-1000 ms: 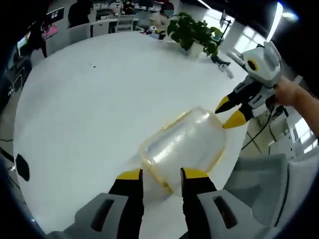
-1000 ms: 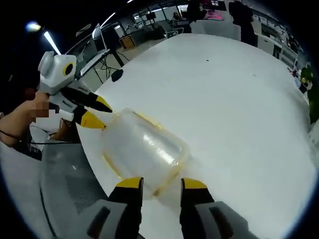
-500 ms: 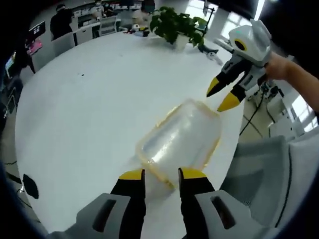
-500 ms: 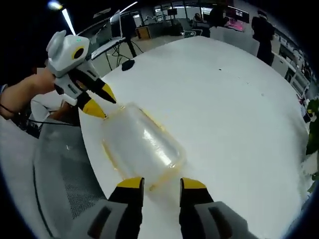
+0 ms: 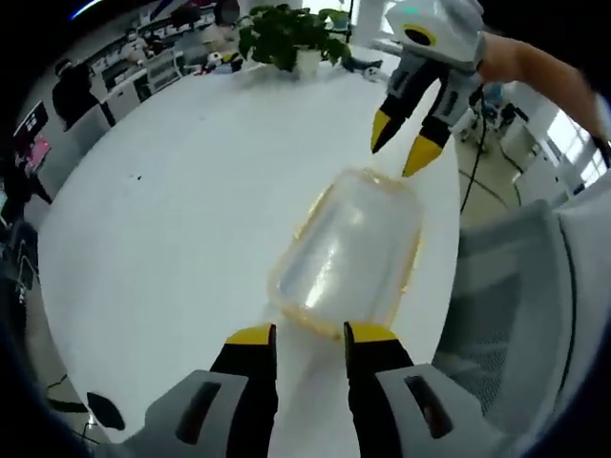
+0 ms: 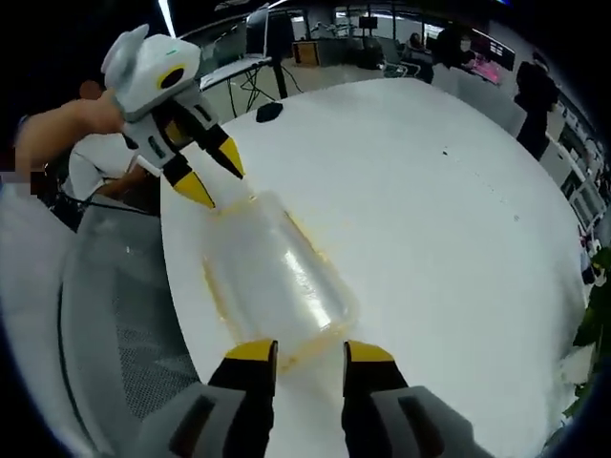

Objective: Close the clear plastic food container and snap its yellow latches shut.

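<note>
One large round white table (image 5: 172,219) takes up most of both views, and a clear plastic food container (image 5: 348,253) with yellow edging lies on it close to the edge nearest the person. In the left gripper view the container sits just beyond the left gripper (image 5: 310,334), whose yellow-tipped jaws stand apart with nothing between them; the container's near end lies right at the tips, though contact is hard to judge. At the container's far end the right gripper (image 5: 401,157) points down toward the rim, its jaws spread and empty, tips just above or beside the yellow edge.

Seen from the right gripper view, the same container (image 6: 272,281) stretches away from the right gripper (image 6: 310,350), whose jaws are parted and hold nothing, the near end of the container just ahead of the tips. The left gripper (image 6: 215,172) is at the far end, jaws open, its tips just at the container's rim. A person's hand (image 6: 67,119) holds it.

Beside the table edge a grey mesh chair (image 5: 516,315) stands close to the container, and it also shows in the right gripper view (image 6: 115,324). A potted green plant (image 5: 291,33) stands at the far side of the table. A small dark object (image 6: 270,112) lies on the table well beyond the container. Desks and people fill the room behind.
</note>
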Available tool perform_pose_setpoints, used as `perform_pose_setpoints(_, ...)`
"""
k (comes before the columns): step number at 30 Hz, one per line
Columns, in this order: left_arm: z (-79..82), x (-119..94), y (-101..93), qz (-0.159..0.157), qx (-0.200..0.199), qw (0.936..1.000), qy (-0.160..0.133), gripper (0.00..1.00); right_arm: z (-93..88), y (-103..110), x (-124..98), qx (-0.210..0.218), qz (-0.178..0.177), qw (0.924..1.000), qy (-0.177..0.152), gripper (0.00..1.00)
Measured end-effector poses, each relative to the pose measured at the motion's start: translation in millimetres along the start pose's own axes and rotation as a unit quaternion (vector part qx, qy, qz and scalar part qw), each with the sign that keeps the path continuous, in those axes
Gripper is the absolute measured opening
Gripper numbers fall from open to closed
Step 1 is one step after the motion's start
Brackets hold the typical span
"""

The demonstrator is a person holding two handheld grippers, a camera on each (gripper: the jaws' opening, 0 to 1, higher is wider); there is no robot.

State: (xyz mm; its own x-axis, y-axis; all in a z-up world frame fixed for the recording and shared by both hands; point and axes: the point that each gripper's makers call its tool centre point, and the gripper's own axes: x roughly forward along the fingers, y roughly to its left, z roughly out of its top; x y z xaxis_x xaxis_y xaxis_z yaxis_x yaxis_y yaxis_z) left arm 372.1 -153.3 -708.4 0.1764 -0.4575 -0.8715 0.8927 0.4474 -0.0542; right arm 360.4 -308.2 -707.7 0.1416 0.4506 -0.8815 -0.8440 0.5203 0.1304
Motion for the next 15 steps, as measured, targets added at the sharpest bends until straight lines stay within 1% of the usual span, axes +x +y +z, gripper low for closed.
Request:
perform_pose_setpoints(1, -0.3, -0.3, 0.8, 0.003, 0.01, 0.9999, 0.006, 0.24, -1.6, 3.6, -0.5, -0.019, 0.006, 0.9997, 0.011, 0.25)
perform_pose_setpoints(3, 1.1, -2.4, 8.9, 0.03, 0.061, 0.9975, 0.02, 0.22, -3.8, 5.1, 0.3, -0.043, 0.008, 0.9988, 0.024, 0.24)
perform_pose_setpoints(4, 2.7, -2.3, 6.7, 0.027, 0.067, 0.9972, 0.02, 0.22, -4.2, 5.1, 0.7, -0.052, 0.007, 0.9982, 0.028, 0.24)
perform_pose_setpoints(5, 5.6, -2.2, 3.7, 0.021, 0.064, 0.9976, 0.016, 0.23, -3.8, 6.1, 1.4, -0.059, 0.007, 0.9978, 0.029, 0.24)
perform_pose_setpoints(7, 7.8, -2.7, 2.7, 0.017, 0.066, 0.9975, 0.017, 0.24, -2.3, 6.8, 1.9, -0.063, 0.008, 0.9976, 0.028, 0.24)
perform_pose_setpoints(8, 8.3, -2.1, 3.6, 0.016, 0.074, 0.9969, 0.019, 0.24, -1.1, 7.3, 1.9, -0.066, 0.011, 0.9974, 0.026, 0.24)
perform_pose_setpoints(13, 7.2, 0.1, 1.5, 0.007, 0.096, 0.9951, 0.025, 0.24, 0.1, 8.5, 3.1, -0.088, 0.016, 0.9955, 0.031, 0.23)
perform_pose_setpoints(15, 4.2, 1.1, 2.6, 0.007, 0.103, 0.9941, 0.032, 0.24, -0.1, 8.2, 3.1, -0.097, 0.018, 0.9945, 0.034, 0.22)
